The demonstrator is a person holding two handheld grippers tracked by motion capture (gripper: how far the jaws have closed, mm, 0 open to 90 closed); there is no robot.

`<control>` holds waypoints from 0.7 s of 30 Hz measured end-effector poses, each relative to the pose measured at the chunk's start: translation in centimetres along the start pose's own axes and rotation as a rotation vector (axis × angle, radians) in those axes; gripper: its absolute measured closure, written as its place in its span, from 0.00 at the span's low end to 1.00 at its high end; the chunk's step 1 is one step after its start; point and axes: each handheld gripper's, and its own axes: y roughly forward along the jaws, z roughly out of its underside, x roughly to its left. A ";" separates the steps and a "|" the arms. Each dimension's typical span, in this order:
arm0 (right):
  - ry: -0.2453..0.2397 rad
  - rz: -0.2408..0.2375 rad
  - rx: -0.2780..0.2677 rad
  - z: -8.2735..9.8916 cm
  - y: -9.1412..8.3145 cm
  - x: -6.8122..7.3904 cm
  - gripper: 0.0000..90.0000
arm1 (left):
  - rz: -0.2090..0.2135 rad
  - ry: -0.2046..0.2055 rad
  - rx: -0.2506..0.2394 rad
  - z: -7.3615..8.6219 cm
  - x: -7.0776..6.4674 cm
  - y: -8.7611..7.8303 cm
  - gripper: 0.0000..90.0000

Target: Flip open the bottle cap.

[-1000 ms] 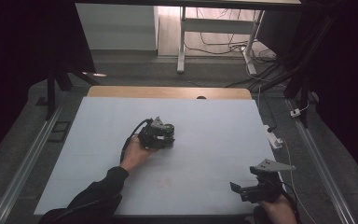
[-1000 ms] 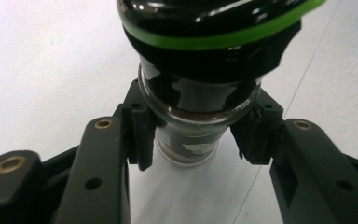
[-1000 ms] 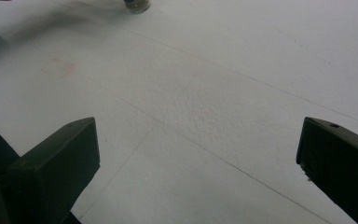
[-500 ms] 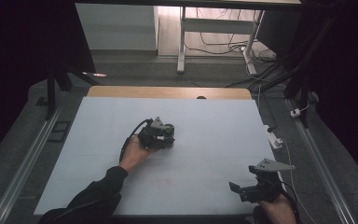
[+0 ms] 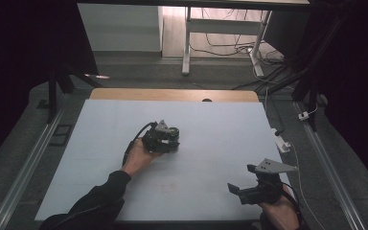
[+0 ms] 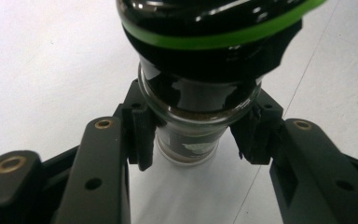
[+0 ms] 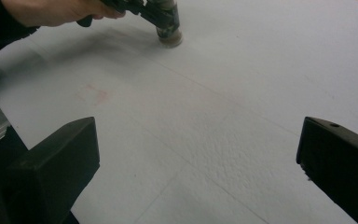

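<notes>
left gripper (image 6: 193, 135): jaws clamped on glass jar (image 6: 191, 121), its green-ringed lid (image 6: 214, 28) seen close in left gripper view | right gripper (image 7: 196, 163): jaws wide, holding nothing, jar (image 7: 169, 25) far ahead | since earlier frame: nothing moved

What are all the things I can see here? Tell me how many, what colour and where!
Jar: one, clear glass with a black cap and green ring, standing near the middle of the table, held by the left gripper.
Table: one, pale blue-white top with a wooden strip along the far edge, filling the middle of the high view.
Cables: several, dark, on the floor beyond the table.
Left gripper: one, black, shut on the jar; its fingers press the glass from both sides.
Right gripper: one, black with a grey plate on top, at the near right edge of the table, fingers wide apart with nothing between.
Hands: two, one holding each gripper, coming in from the near edge.
</notes>
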 end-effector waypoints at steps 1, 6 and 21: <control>-0.006 -0.006 -0.005 -0.2 0.1 0.1 0.00 | 0.000 0.000 -0.001 0.0 0.0 0.0 0.60; -0.024 -0.021 0.002 -1.1 0.9 0.5 0.00 | 0.000 -0.001 -0.005 0.1 0.0 0.0 0.60; -0.075 -0.117 0.013 -4.0 4.2 1.5 0.00 | 0.000 0.003 -0.010 0.1 0.0 0.0 0.60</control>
